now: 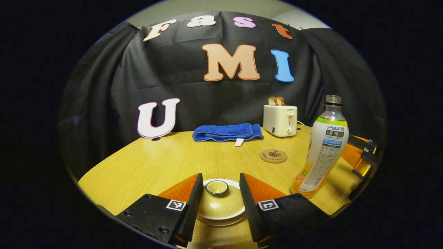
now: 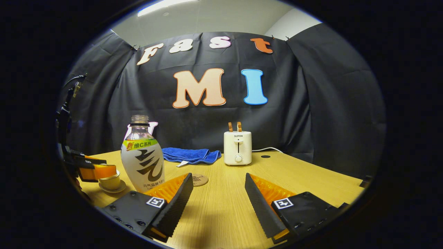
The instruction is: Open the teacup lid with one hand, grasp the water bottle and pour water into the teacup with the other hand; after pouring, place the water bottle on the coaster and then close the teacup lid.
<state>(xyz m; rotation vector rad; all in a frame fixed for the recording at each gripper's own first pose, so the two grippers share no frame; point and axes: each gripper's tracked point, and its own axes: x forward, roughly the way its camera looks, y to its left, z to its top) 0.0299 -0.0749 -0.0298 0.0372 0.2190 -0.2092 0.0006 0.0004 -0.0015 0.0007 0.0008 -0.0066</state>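
I'm on the opening step: my left gripper (image 1: 220, 200) straddles the teacup lid (image 1: 218, 200), fingers wide, not yet pinching its knob (image 1: 217, 187). Next: close and lift. My right gripper (image 2: 218, 197) gapes empty, right of the water bottle (image 2: 142, 159).

Water bottle (image 2: 142, 155) blocks path between right tool (image 2: 218, 193), teacup (image 2: 110, 182).

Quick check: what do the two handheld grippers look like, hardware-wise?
Left gripper and right gripper match: two wedge-shaped fingers with ribbed inner faces on black blocks, each block carrying a square black-and-white marker. Screw heads show on the right gripper's block.
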